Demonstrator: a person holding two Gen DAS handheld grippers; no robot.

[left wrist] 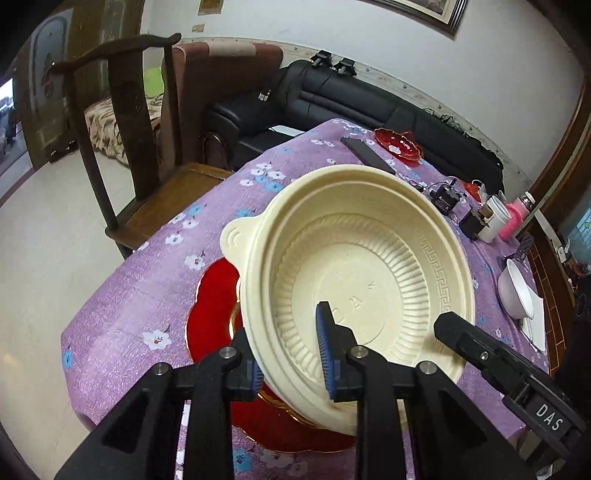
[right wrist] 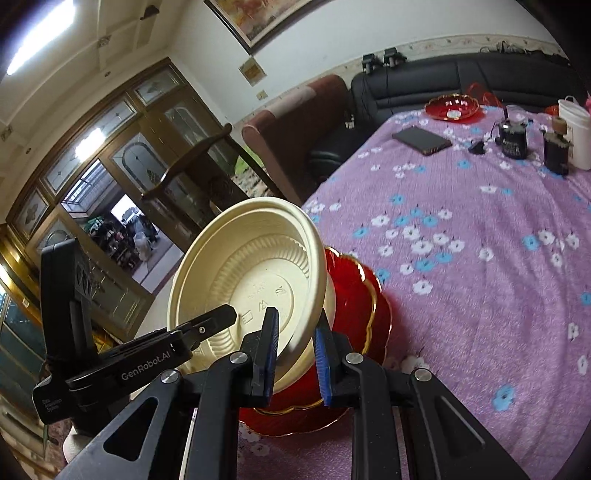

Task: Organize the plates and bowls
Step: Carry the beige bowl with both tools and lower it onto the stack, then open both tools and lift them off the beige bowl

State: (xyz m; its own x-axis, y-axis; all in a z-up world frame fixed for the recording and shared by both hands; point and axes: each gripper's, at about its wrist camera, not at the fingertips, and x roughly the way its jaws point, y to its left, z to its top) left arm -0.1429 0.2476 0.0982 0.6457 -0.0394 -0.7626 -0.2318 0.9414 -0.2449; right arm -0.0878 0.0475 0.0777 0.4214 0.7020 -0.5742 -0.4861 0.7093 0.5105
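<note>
Both my grippers, left [left wrist: 293, 350] and right [right wrist: 295, 349], pinch the cream bowl's [left wrist: 354, 266] near rim narrowly, over the red plate [left wrist: 210, 306].

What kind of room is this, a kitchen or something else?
Most likely a home living or dining room, not a kitchen: a black leather sofa along the wall, a framed picture above it, and a table under a purple floral tablecloth with a wooden chair beside it.
</note>
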